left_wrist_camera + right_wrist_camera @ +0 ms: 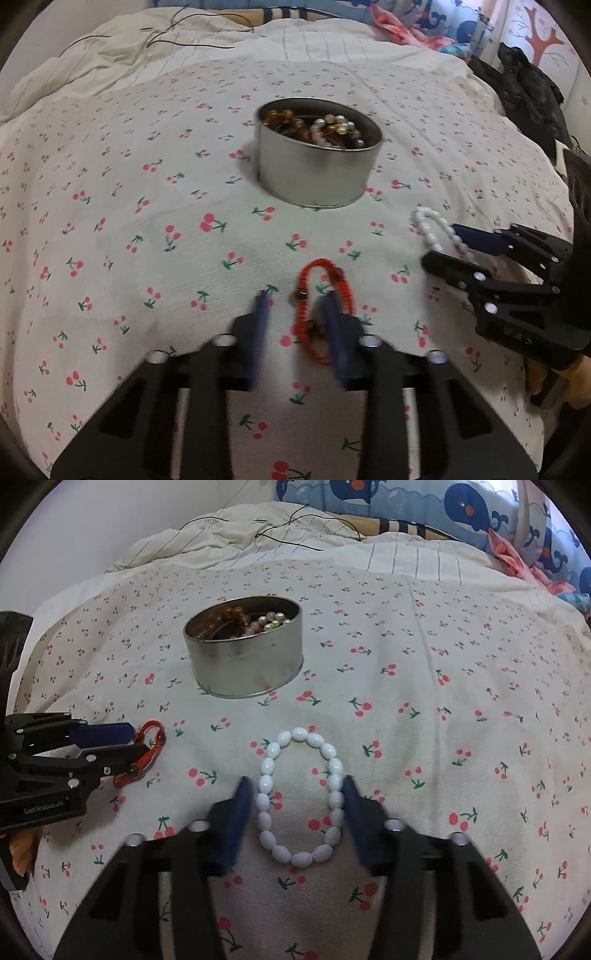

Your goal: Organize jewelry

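A red cord bracelet [322, 314] lies on the cherry-print bedcover just ahead of my left gripper [295, 299]. The left pad stands clear of the cord, the right pad sits inside the loop, and one side of the bracelet lies in the narrow gap between them. A white bead bracelet [301, 734] lies flat as a tall oval between the pads of my right gripper [295, 786], which rest against its two sides. Behind both stands a round metal tin [317, 173], also seen as the tin [243, 664], holding amber and pearl beads.
Rumpled striped bedding with thin black cords [173, 38] lies behind the tin. A dark bag [524, 88] sits at the bed's far right, and whale-print fabric [472, 513] is at the head. Each gripper shows at the side of the other's view.
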`<state>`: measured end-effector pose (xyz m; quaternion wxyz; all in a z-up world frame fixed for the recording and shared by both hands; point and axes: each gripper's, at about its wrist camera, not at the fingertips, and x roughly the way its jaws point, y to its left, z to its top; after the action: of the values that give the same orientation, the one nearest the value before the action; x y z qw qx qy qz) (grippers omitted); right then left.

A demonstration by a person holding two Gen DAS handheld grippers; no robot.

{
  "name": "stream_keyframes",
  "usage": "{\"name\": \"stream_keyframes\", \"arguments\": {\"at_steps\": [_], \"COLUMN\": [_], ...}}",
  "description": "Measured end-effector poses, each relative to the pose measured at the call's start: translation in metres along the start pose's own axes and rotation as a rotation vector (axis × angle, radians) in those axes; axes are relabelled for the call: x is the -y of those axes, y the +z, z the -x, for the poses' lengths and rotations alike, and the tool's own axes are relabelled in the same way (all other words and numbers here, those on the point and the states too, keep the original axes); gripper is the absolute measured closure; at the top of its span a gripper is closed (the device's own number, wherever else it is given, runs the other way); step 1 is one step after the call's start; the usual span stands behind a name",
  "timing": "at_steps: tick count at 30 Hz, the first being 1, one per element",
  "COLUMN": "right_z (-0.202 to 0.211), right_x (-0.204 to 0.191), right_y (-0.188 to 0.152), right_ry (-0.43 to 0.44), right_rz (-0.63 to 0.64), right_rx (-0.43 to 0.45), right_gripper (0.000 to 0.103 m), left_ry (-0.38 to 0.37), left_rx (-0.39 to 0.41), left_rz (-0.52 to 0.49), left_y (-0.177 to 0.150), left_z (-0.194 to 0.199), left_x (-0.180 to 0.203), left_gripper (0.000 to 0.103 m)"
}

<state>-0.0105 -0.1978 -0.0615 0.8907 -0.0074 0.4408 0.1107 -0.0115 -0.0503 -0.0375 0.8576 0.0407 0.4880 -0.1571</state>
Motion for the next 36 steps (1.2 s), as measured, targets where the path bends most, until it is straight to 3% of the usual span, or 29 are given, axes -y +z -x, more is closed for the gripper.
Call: {"name": "stream_keyframes", "arguments": {"at_steps": [2,5,16,24,32,36], "right_z": [0.001,0.003,0.020,0.024,0.044,0.042], "right_x": [-0.001,0.002,-0.001,-0.001,-0.004,-0.004], "right_y": [0.002,0.004,0.010,0.012,0.020,0.022], "right_ry": [-0.001,0.017,0.036,0.035,0.018,0.015], "right_rz": [-0.002,-0.029,-0.029,-0.031,-0.003,0.003], "right_rx": [0.002,0.004,0.073,0.090,0.187,0.172], "right_gripper": [0.078,0.086,0.087,0.088,0.089,0.089], "left_ry": [-0.031,-0.097,-0.120,-0.096,-0.052,-0.055], "left_rx": [0.002,0.010,0.070,0.068,0.116,0.133], "left_rz": [0.000,0.011,0.055,0.054,0.018,0.017], "left_y": [0.000,0.000,0.005,0.006,0.008,0.013], "left_z": [0.003,0.008,0.021,0.016,0.023,0.026], "left_x": [0.002,0.004,-0.004,-0.004,0.002,0.002], "left_gripper": [0.094,0.096,0.096,0.096,0.096,0.096]}}
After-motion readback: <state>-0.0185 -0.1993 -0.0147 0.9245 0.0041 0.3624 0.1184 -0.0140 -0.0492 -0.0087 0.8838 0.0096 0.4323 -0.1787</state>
